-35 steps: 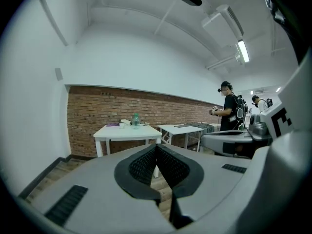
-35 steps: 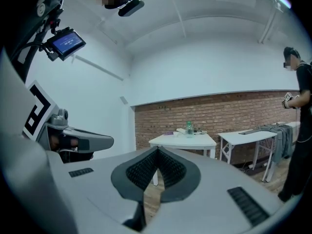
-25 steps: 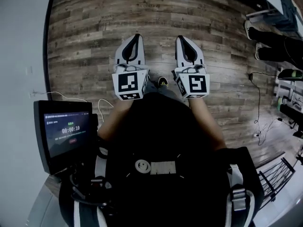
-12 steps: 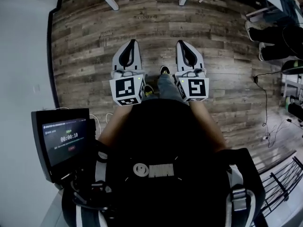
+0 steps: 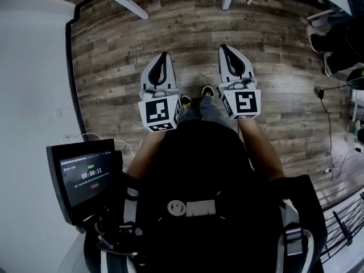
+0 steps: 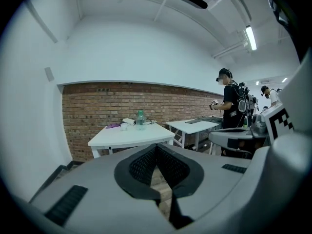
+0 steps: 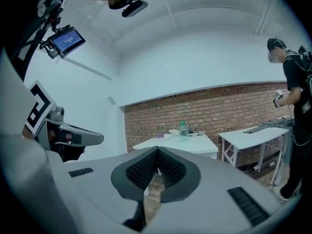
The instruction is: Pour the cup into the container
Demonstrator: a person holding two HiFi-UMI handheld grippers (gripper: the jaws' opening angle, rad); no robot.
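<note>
Cup: not in hand. Left gripper [image 5: 164, 56], right gripper [image 5: 223, 47]: clenched, empty. Table [image 6: 146, 134] with small items [image 6: 132, 124] far ahead of both. Pouring all pending.

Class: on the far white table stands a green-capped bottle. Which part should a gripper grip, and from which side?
Probably best: grip the bottle around its body, below the cap, coming in level from the near edge of the table. It stands upright, and small items flank it on either side.

Open floor [image 5: 193, 38] ahead, white table [image 6: 141, 136] beyond
</note>
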